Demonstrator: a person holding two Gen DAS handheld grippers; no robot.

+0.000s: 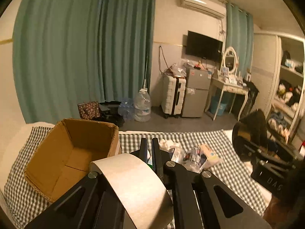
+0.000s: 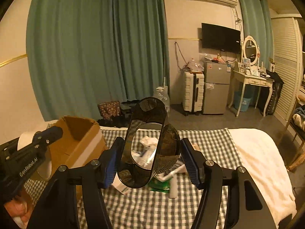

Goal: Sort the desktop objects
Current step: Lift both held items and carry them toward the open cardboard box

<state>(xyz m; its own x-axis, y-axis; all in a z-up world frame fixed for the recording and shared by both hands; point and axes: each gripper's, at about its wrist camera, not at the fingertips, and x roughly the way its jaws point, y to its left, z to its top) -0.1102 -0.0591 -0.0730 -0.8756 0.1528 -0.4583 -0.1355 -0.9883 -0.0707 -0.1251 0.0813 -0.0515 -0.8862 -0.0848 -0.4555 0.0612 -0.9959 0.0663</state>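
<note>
A bed (image 2: 253,152) fills the lower half of both views, covered with a green-and-white checked cloth (image 2: 209,143); a plain cream blanket lies along its 3 o'clock side. At 9 o'clock on the cloth an open corrugated cardboard box (image 1: 76,152) sits with its flaps up and its brown inside bare, leaving free room within.

The right gripper (image 2: 150,152) is clamped on a dark, glossy, smoked-plastic holder (image 2: 146,133), a tall curved shell with oval cut-outs, pressed between the blue ribbed pads. It is held clear above the cloth, at 12 o'clock from the wrist.

The left gripper (image 1: 150,150) has its jaws fully together on the wall of a broad roll of matte beige tape (image 1: 133,181), the roll hanging over one finger. In the right wrist view it hovers just beside the box's near edge.

Between the two, at the cloth's centre, lies a loose heap of small items (image 1: 192,156): crinkled clear wrappers, white tissue, a green packet, a white tube. Bare checked cloth surrounds the heap.
</note>
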